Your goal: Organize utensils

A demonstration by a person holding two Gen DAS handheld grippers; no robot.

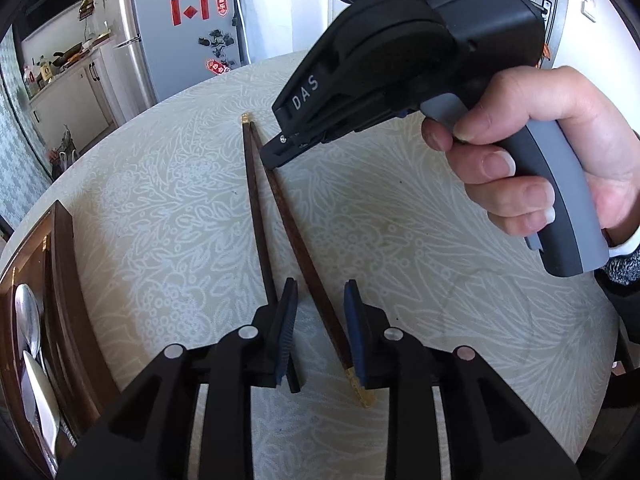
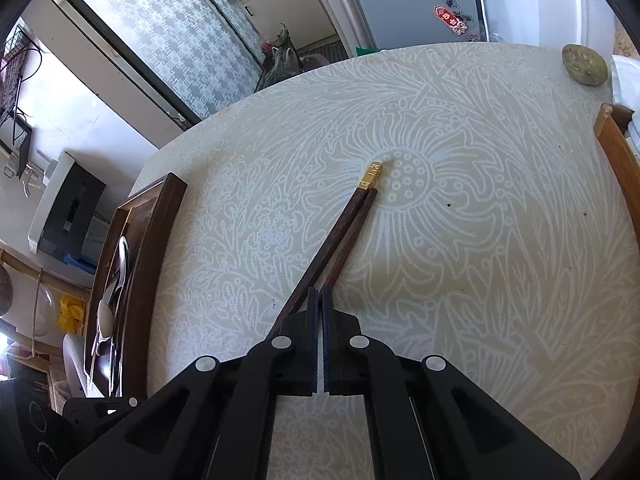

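Left gripper (image 1: 320, 320) stood spread astride one chopstick (image 1: 308, 264); right gripper (image 2: 320, 320) pinched the chopstick pair (image 2: 340, 236) on the tabletop (image 2: 480, 240).

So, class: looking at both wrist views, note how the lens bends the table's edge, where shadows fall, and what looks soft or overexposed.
Left wrist view: the table edge bows into an arc; the chopsticks are sharp; soft shadow under the right hand-held gripper.
Right wrist view: dark corners from the fisheye; bright daylight washes out the floor at left; the tray is sharp.
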